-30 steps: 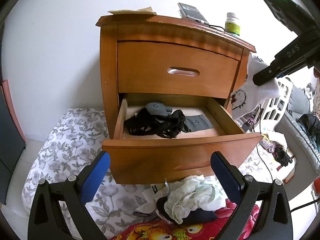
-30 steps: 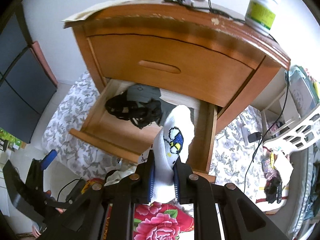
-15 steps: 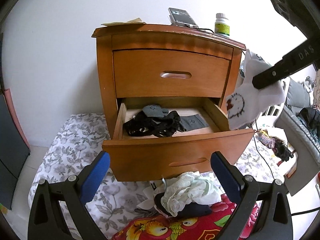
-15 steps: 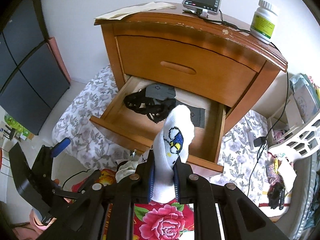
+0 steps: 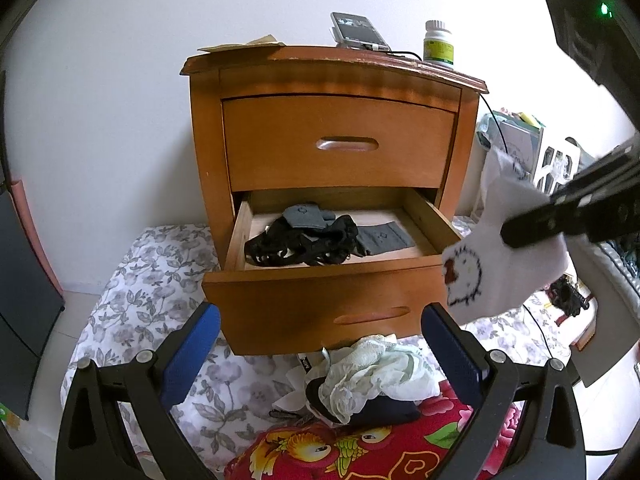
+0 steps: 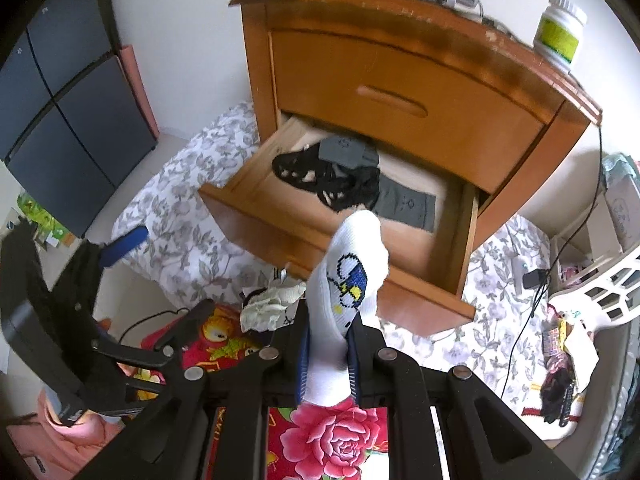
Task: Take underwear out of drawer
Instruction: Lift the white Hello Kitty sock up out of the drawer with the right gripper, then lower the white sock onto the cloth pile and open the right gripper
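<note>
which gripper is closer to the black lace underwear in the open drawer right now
Probably the right, though it's close. The right gripper, shut on a white sock, hangs off the drawer's right front corner; the open left gripper sits below the drawer front, facing the black lace underwear.

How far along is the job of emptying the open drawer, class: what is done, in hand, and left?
Done: the lower drawer is open and a pile of clothes lies on the floor. In hand: the right gripper is shut on a white sock, clear of the drawer. Left: black underwear and grey pieces inside; the left gripper is open.
</note>
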Demonstrator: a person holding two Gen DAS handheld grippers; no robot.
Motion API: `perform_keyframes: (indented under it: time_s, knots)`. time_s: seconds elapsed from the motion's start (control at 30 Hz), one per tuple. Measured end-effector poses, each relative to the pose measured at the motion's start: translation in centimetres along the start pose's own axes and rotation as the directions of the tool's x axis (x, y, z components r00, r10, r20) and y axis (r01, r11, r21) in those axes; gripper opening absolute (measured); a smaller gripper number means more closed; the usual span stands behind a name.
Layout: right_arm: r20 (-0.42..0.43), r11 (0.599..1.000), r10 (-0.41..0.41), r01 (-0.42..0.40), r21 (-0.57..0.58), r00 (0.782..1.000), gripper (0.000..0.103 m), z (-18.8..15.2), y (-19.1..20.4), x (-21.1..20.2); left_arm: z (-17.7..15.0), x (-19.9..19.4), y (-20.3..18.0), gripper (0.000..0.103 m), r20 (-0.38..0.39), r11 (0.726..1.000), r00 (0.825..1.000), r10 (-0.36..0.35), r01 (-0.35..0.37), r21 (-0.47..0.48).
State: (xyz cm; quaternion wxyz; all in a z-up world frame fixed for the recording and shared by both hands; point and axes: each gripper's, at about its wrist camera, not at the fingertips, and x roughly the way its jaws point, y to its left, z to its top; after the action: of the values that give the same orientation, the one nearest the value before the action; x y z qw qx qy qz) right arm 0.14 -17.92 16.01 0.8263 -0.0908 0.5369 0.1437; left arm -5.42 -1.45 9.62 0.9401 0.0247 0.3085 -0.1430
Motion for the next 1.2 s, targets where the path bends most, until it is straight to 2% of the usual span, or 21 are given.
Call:
perform_keyframes:
  time_s: [0.3,0.53,1.2]
  knots:
    - [-0.091,0.999,0.019,-0.017,0.032,0.996,0.017,-0.5,-0.7,5.2,-0.4,0.9,0.1,0.101,-0.023,1.0,1.0,-0.005,0.005,-0.001]
    - [-0.179,0.998,0.036,-0.027,0.052,0.983,0.018,-1.2,-0.7,9.7,-0.8,1.8,0.6,0.101,-0.044,1.0,0.999,-0.011,0.011,-0.013]
    - [-0.282,1.0,0.03,-0.028,0.013,0.959,0.019,-1.4,1.7,17.2,-1.8,4.3,3.2,0.101,-0.096,0.996,0.995,-0.011,0.003,-0.085]
